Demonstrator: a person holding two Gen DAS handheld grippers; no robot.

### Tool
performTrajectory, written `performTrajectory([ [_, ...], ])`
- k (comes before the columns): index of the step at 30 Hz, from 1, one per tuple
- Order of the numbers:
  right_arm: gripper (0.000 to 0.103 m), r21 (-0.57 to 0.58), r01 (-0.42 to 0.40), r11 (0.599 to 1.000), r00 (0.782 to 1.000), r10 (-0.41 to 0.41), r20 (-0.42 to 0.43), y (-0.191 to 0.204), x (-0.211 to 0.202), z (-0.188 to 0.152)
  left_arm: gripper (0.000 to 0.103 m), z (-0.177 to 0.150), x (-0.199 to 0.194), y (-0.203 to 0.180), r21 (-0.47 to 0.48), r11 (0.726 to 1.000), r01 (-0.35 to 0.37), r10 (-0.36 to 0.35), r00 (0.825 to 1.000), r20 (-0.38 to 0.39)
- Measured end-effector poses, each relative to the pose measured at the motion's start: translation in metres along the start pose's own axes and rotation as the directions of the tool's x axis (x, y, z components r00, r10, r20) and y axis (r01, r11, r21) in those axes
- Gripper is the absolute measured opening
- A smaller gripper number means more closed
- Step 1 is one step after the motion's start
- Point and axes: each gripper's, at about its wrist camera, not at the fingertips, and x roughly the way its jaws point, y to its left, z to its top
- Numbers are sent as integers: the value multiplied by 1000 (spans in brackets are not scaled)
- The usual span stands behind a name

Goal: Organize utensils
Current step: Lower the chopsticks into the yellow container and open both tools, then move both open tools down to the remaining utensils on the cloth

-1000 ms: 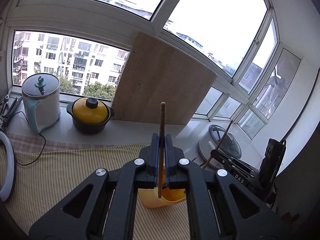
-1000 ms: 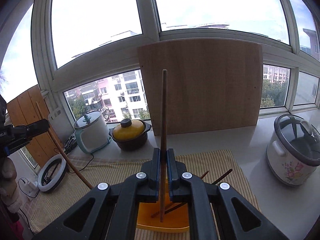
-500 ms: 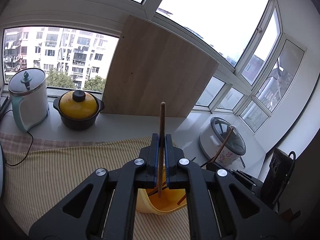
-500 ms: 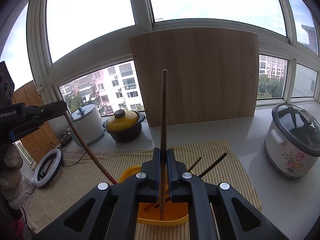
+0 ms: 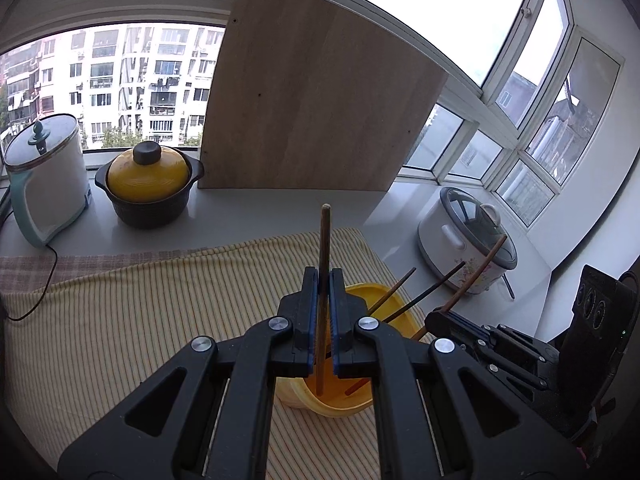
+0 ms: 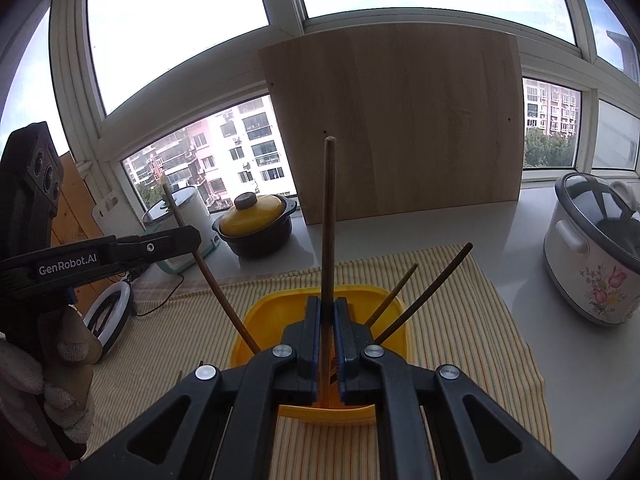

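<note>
so two chopsticks [image 6: 424, 288] already lean in the yellow container [image 6: 256, 316]; each hand-held gripper, left [image 5: 324, 320] and right [image 6: 328, 340], is clamped on one more.

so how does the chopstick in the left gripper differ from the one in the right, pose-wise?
Seen from the right wrist, the left gripper holds the left chopstick slanted, its lower end dipping over the yellow container. The right gripper holds the right chopstick parallel to its fingers, tip low inside the container. The left one is gripped nearer its top, the right one nearer its lower end. Both are brown, clamped tight and point into the container.
</note>
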Motion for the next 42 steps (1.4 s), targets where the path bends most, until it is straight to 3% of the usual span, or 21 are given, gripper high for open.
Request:
performTrajectory([
  [11, 7, 16, 11, 1000, 1000, -11, -20, -1, -2, -7, 3, -8, -3, -4, 27, 1000, 0, 1, 1000, -23],
  [12, 10, 15, 13, 1000, 1000, -12, -19, 0, -2, -7, 3, -9, -5, -3, 29, 1000, -2, 2, 1000, -20],
  [13, 19, 13, 14, 1000, 1000, -14, -16, 0, -4, -7, 7, -10, -8, -3, 30, 1000, -2, 3, 1000, -16],
  [16, 30, -8, 22, 1000, 1000, -22, 0, 5, -8, -8, 28, -11, -14, -2, 30, 1000, -6, 7, 1000, -5],
  [18, 34, -26, 29, 999, 1000, -28, 8, 10, -11, -8, 28, -13, -18, 0, 30, 1000, -6, 6, 1000, -1],
  [20, 43, -39, 31, 999, 999, -31, 15, 14, -14, -9, 28, -14, -23, 2, 28, 1000, -10, 10, 1000, 4],
  [22, 60, -46, 29, 999, 999, -28, 28, 18, -16, -9, 29, -14, -27, 7, 24, 1000, -13, 13, 1000, 7],
  [26, 69, -56, 34, 998, 998, -31, 51, 25, -22, -8, 29, -17, -39, 15, 30, 999, -42, 41, 999, 22],
  [28, 78, -64, 31, 997, 998, -27, 62, 30, -25, -9, 32, -19, -48, 23, 34, 997, -64, 63, 997, 34],
  [30, 83, -70, 25, 997, 997, -20, 77, 35, -29, -9, 46, -22, -56, 32, 26, 996, -84, 83, 996, 44],
  [32, 88, -76, 17, 997, 996, -10, 92, 41, -34, -9, 54, -26, -63, 42, 18, 995, -100, 99, 994, 53],
  [36, 102, -107, -6, 994, 992, 19, 128, 57, -45, -9, 56, -38, -74, 64, 18, 988, -156, 155, 987, 46],
  [38, 103, -122, -11, 993, 990, 28, 136, 67, -48, -11, 61, -46, -78, 76, 11, 983, -181, 180, 983, 33],
  [42, 103, -126, -76, 989, 991, 89, 102, 82, -46, -17, 61, -67, -83, 99, 14, 966, -256, 256, 967, -9],
])
